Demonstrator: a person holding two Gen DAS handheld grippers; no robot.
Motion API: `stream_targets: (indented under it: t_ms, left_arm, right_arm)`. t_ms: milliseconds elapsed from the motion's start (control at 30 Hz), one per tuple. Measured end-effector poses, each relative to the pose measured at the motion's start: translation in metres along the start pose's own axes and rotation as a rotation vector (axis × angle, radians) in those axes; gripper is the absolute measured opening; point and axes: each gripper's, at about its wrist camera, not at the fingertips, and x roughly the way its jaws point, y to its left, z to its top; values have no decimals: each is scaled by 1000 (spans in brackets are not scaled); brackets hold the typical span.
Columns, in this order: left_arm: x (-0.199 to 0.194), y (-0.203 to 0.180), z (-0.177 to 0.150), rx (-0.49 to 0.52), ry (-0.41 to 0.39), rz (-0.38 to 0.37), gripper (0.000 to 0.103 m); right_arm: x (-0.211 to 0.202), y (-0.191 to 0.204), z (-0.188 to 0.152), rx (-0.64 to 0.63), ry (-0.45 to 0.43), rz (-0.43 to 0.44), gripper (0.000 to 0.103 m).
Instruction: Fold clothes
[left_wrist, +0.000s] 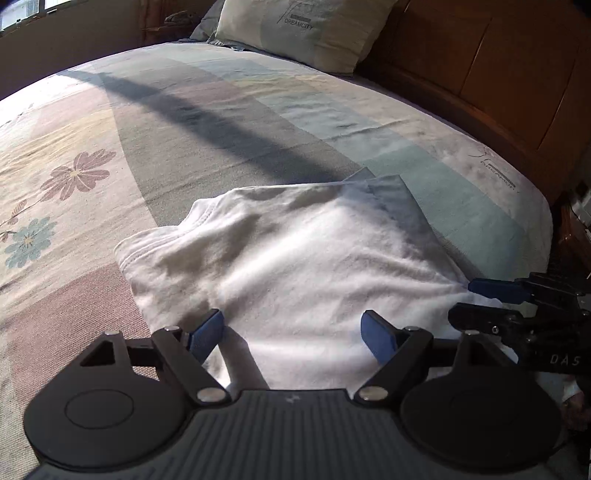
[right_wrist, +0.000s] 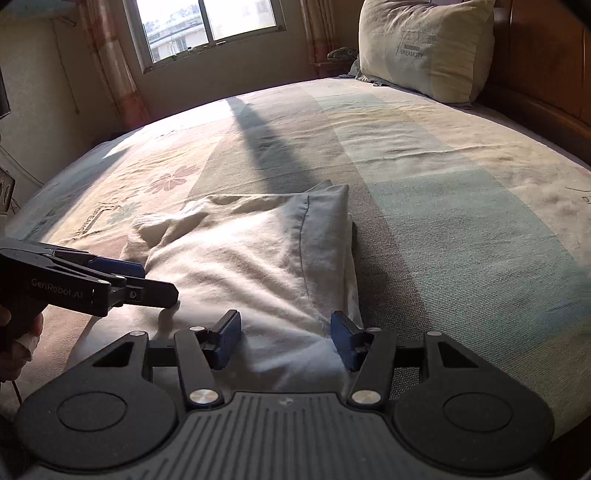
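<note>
A partly folded white garment (left_wrist: 295, 258) lies on the patterned bedspread (left_wrist: 221, 122) of a bed, close to the bed's near edge and well short of the pillow (left_wrist: 310, 29) propped at the head end against the wooden headboard (left_wrist: 498, 74). A pale blue layer (left_wrist: 391, 192) shows at the garment's far corner (whether it is a lining or a separate piece cannot be told). The left gripper (left_wrist: 293, 334) hangs over the garment's near edge with its blue pads wide apart, the white cloth lying beneath and between them but not pinched. The right gripper (right_wrist: 284, 338) sits at the garment's near corner nearest the headboard side, its jaws at a middling spread; cloth bunches up between the pads, and the right pad (right_wrist: 345, 338) appears to touch the folded edge, though a firm grip cannot be told. A long shadow (right_wrist: 266, 147) crosses the bed from the window (right_wrist: 207, 26) side. Part of a hand (right_wrist: 18, 339) shows behind the left gripper's handle.
</note>
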Motion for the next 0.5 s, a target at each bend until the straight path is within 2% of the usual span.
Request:
stream_targets:
  t_ms: [67,133,200,267,500]
  left_arm:
    - [-4,-13,17,29,-29,-50,81]
    - [-4,-26,35,40,-48,-133,82]
    - [7,-37,50,4,-44,-254,85]
    - [26,-48,59,-20,-26,-327,85]
    - [100,-75,82,14,50,-293,85]
  right_arm:
    - [-10,-2,-3,26,-17,16,61]
    - [-17,5,-6,11,-50,46,69]
    - [-15,15,-8,-34,-57,69,75]
    - [-9,17,-13,-59,-46,48,76]
    - [-11,4,-16,-27,-58,50,76]
